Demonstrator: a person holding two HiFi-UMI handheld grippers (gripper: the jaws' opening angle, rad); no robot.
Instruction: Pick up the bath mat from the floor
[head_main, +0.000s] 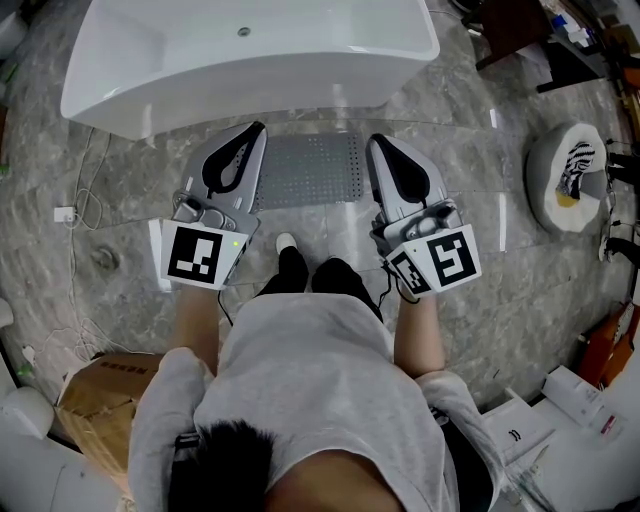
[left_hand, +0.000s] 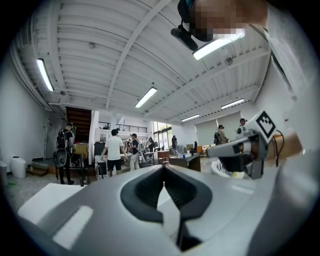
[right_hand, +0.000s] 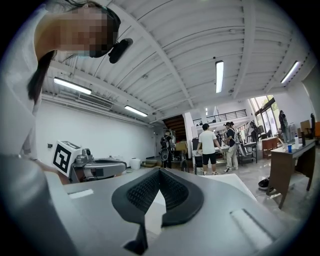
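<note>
Carton (head_main: 95, 395), brown, on the floor at my lower left. Left claw (head_main: 257, 130): mine, jaws closed tip to tip, nothing between them. Bath mat (head_main: 308, 170): grey, dotted, flat on the marbled floor (head_main: 120, 230) just before the white bathtub (head_main: 250, 60), seen between my two claws, not gripped. Right claw (head_main: 374, 142): mine, jaws closed together, empty.

The mat (head_main: 308, 170) lies on the floor (head_main: 480, 240) just before the tub (head_main: 250, 50), between the left gripper (head_main: 257, 129) and right gripper (head_main: 373, 141) in the head view, a box (head_main: 98, 392) behind at left.
</note>
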